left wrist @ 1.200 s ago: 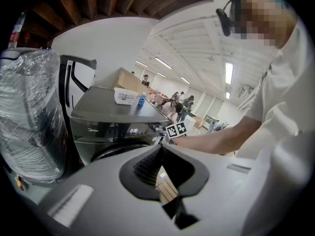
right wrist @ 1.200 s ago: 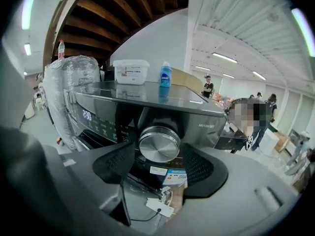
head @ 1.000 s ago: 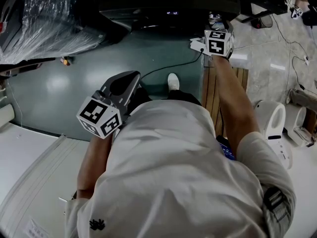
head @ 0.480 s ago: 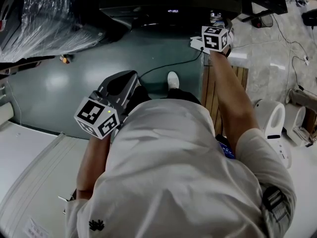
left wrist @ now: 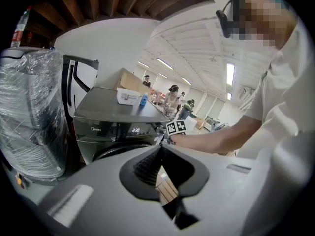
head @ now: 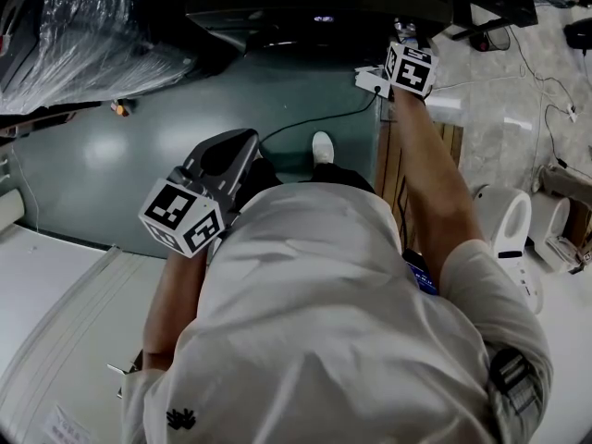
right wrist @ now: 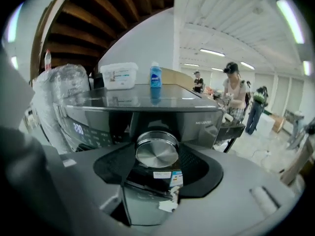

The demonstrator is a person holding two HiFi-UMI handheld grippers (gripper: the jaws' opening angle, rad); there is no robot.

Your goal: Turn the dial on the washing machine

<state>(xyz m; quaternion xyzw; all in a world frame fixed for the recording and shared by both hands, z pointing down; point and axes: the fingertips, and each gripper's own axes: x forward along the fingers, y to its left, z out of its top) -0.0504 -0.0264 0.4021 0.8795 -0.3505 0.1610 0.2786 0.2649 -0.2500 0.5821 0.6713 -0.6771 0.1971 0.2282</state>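
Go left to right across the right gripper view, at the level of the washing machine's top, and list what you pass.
plastic-wrapped bundle → white tub → blue bottle → standing person

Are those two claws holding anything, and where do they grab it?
The right gripper clamps the metal dial by its round rim, one jaw on each side. The left gripper is shut and holds nothing.

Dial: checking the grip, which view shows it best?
Right gripper view: the dial sits close, centred in the right tool. In the head and left gripper views that tool hides it.
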